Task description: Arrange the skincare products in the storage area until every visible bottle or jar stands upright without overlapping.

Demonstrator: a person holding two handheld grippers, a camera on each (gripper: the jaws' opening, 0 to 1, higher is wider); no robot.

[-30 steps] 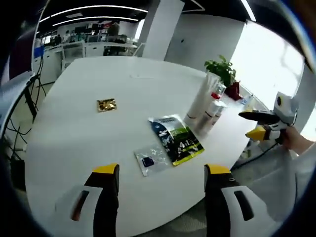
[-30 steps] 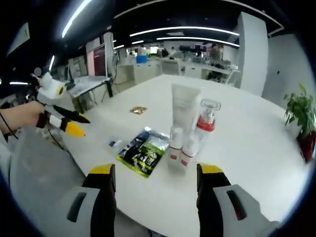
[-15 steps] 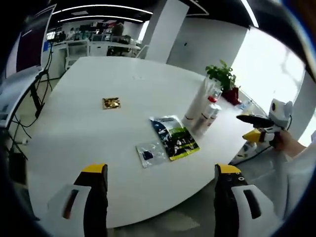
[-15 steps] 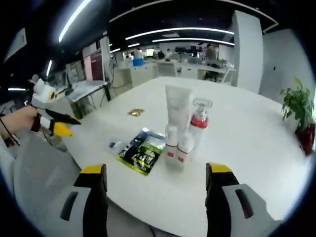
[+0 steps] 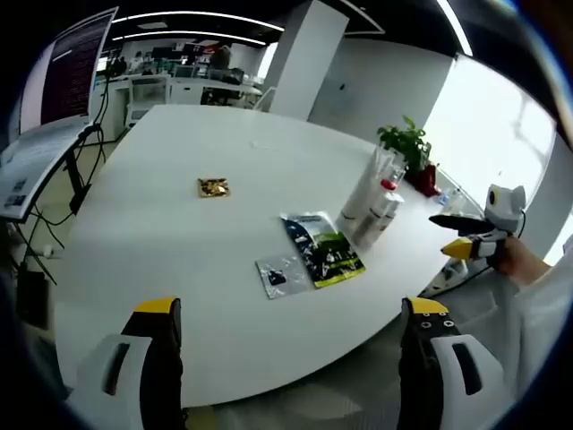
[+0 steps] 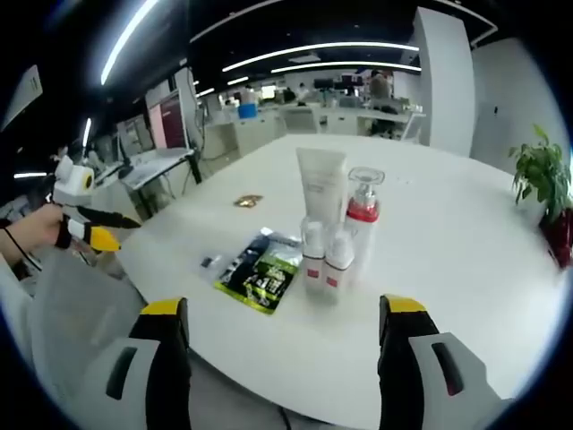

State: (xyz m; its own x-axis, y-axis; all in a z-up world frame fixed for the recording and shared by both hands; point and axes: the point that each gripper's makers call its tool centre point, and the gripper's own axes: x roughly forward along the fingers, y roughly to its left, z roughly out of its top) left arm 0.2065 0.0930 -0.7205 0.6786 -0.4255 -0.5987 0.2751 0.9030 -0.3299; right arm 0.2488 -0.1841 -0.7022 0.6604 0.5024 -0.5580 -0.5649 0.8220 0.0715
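Hovering off the round white table's (image 6: 466, 296) near edge, right gripper (image 6: 282, 318) and left gripper (image 5: 288, 318) both have jaws wide, holding nothing. Green-black flat sachet (image 6: 261, 278) lies nearest; just behind it two small white red-banded bottles (image 6: 325, 266), a red-collared pump bottle (image 6: 363, 210) and a white tube (image 6: 320, 185) stand upright, clustered.

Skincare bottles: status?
Both grippers open, off the table, holding nothing. Tube, pump bottle, two small bottles upright, clustered. Green pouch flat beside them; nothing blocking.
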